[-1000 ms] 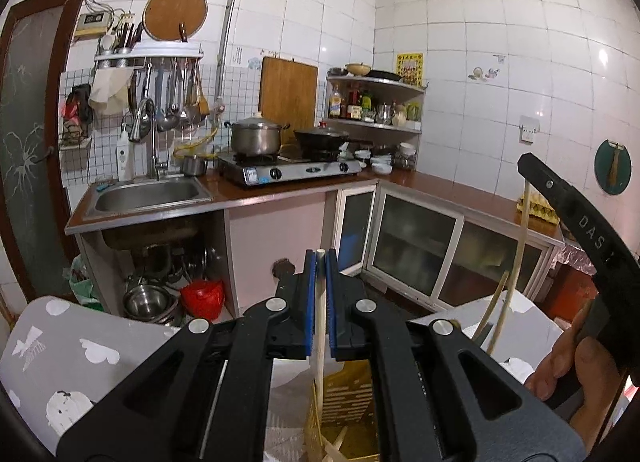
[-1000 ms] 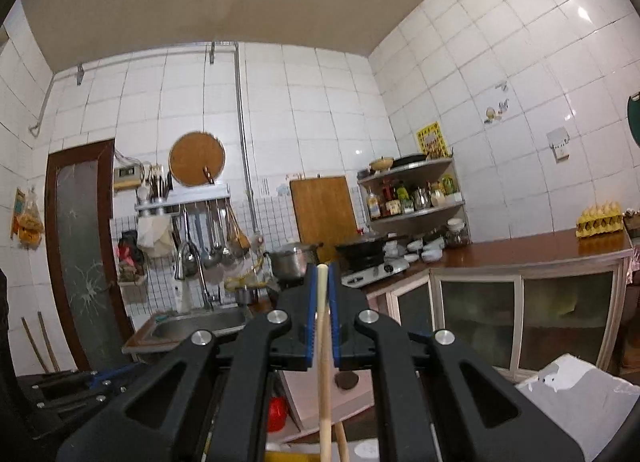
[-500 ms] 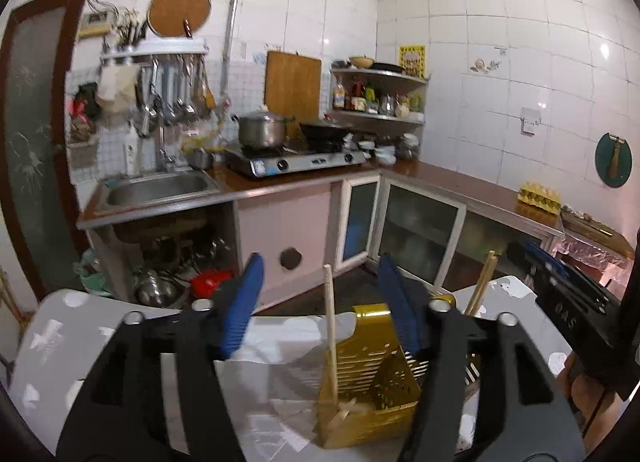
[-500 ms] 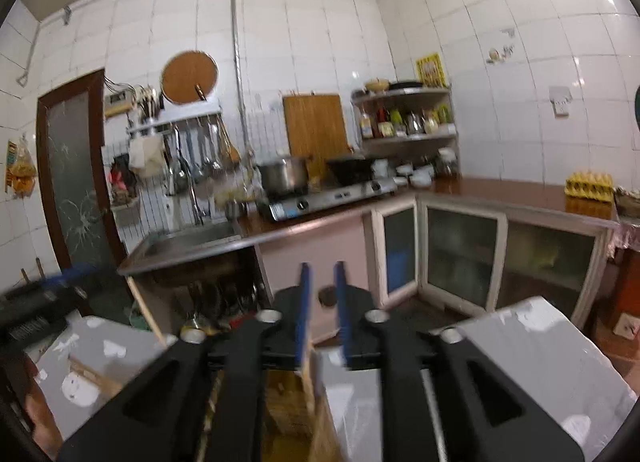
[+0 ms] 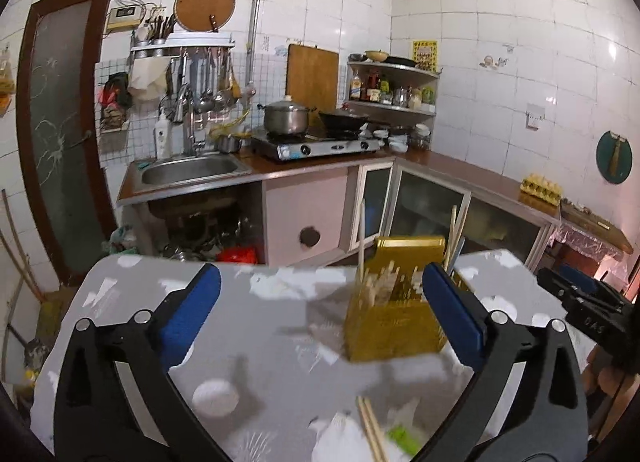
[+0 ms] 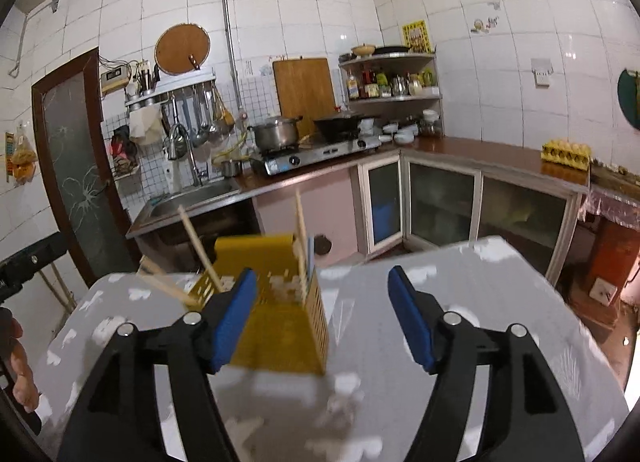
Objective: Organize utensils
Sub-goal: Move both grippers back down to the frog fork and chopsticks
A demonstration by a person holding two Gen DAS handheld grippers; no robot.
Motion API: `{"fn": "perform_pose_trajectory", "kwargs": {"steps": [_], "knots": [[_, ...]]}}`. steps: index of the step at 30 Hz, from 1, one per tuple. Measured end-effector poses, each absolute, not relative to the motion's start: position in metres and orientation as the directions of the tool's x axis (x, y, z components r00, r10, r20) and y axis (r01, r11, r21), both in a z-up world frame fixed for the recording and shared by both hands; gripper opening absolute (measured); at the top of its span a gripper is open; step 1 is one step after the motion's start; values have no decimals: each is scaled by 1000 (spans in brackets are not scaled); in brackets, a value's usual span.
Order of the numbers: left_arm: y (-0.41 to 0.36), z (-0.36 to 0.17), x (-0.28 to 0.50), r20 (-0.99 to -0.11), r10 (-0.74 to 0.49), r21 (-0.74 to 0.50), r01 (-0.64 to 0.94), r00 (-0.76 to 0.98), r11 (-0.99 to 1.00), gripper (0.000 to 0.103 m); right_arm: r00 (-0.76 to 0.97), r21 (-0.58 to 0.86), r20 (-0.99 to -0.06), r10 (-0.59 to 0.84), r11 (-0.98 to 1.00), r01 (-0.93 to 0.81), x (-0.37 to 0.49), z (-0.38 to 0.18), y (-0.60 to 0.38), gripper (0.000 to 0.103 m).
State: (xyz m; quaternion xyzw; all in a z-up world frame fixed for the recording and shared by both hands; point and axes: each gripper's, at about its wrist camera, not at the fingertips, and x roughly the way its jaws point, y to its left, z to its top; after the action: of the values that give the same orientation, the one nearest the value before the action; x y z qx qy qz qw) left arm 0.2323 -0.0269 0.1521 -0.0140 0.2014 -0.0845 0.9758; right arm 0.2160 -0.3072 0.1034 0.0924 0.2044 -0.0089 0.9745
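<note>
My left tongs (image 5: 320, 302) are spreading, jaws wide apart w/ nothing btwn the blue pads (image 5: 188, 312). My right tongs (image 6: 320, 316) are also opening, pads apart and empty. The yellow slotted holder (image 5: 394, 326) stands upright on the grey-white patterned tablecloth (image 5: 260, 342). It sits just ahead of my left tongs' right finger, and in the right wrist view just behind my right tongs' left finger. Several chopsticks (image 6: 300, 229) stand or lean inside the holder. One more pair of chopsticks (image 5: 370, 428) lies flat on the cloth in front of the holder, nearer me, beside white wrappers (image 5: 352, 438).
</note>
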Motion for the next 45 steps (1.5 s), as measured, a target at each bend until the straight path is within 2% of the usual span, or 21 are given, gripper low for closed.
{"fn": "perform_pose_trajectory", "kwargs": {"steps": [12, 19, 26, 31, 34, 38, 40, 41, 42, 45], "knots": [[-3, 65, 210, -554, -116, -50, 107, 825, 993, 98, 835, 164, -548, 44, 985, 56, 180, 24, -274, 67], [-1, 12, 218, -637, -51, 16, 79, 769, 997, 98, 788, 141, -614, 54, 989, 42, 177, -14, -252, 67], [4, -17, 234, -698, -23, 23, 55, 716, 998, 98, 692, 84, -717, 80, 996, -28, 191, -37, -218, 67], [13, -26, 245, -728, -27, -14, 25, 685, 1000, 98, 655, 53, -750, 87, 996, -71, 201, -45, -201, 65], [16, -28, 250, -740, -33, -29, 17, 672, 999, 98, 624, 32, -777, 83, 995, -92, 212, -50, -189, 59], [11, -29, 253, -751, -47, -45, 20, 659, 999, 98, 578, 23, -812, 83, 994, -109, 229, -60, -176, 45], [7, -29, 253, -750, -53, -46, 28, 659, 999, 97, 580, 12, -811, 79, 993, -118, 232, -59, -174, 35], [3, -28, 254, -749, -51, -40, 32, 661, 999, 97, 578, 20, -811, 87, 992, -122, 234, -59, -175, 23], [0, -28, 255, -749, -54, -39, 37, 660, 999, 97, 575, 30, -812, 96, 992, -123, 235, -58, -177, 16], [-10, -28, 256, -751, -85, -62, 59, 654, 996, 95, 588, 55, -802, 103, 994, -98, 235, -53, -194, 16]]}}
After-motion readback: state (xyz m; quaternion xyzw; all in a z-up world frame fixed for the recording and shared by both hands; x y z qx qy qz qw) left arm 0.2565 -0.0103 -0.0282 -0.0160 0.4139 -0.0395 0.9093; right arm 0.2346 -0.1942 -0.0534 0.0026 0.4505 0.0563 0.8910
